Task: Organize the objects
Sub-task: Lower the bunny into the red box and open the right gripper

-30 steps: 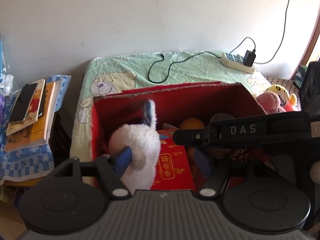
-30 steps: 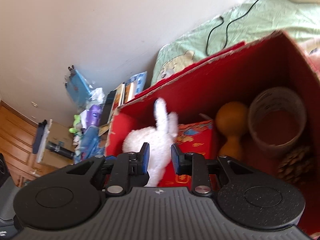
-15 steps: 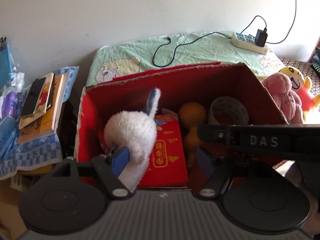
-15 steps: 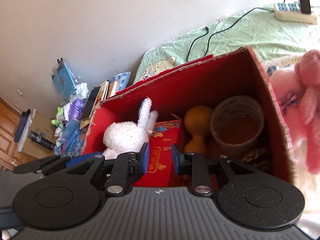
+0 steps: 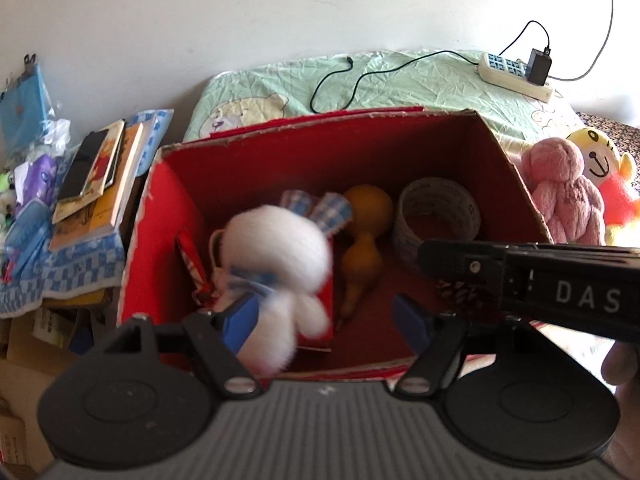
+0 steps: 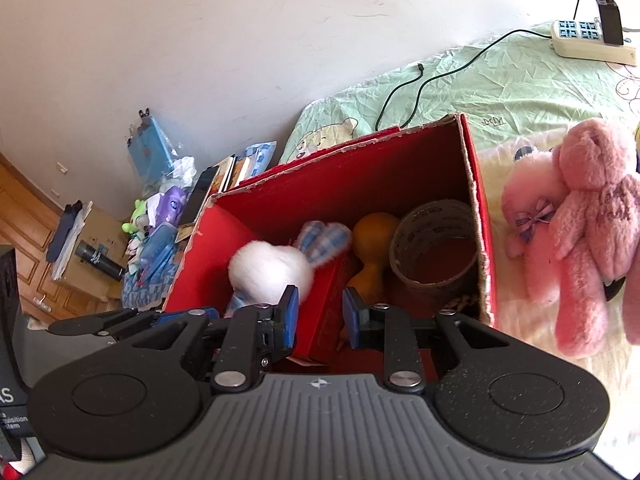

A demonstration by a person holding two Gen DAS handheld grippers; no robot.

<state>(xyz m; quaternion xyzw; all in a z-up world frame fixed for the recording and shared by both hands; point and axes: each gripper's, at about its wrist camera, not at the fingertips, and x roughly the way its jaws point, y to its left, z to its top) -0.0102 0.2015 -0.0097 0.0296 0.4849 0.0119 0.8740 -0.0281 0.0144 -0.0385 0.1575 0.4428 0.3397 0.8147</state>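
A white plush rabbit [image 5: 276, 256] [image 6: 268, 270] with checked blue ears is inside the open red cardboard box [image 5: 320, 120] [image 6: 360, 184], on its left side over a flat red packet [image 6: 328, 300]. It looks blurred. My left gripper [image 5: 326, 318] stands wide open above the box's near edge, its left fingertip just in front of the rabbit. My right gripper [image 6: 320, 312] hovers over the near edge too, fingers a small gap apart with nothing between them. Its black body [image 5: 520, 276] crosses the left wrist view on the right.
In the box there are also an orange gourd [image 5: 366, 216] [image 6: 374, 236] and a brown tape ring [image 5: 436, 216] [image 6: 436, 248]. Pink plush toys [image 6: 580, 220] and a yellow one [image 5: 600, 160] lie on the bed to the right. Books [image 5: 100, 172] are stacked to the left; a power strip [image 6: 592, 40] lies behind.
The rabbit has tipped from upright, ear up, onto the red packet, ears now toward the back. Both grippers have drawn back and up from the box.
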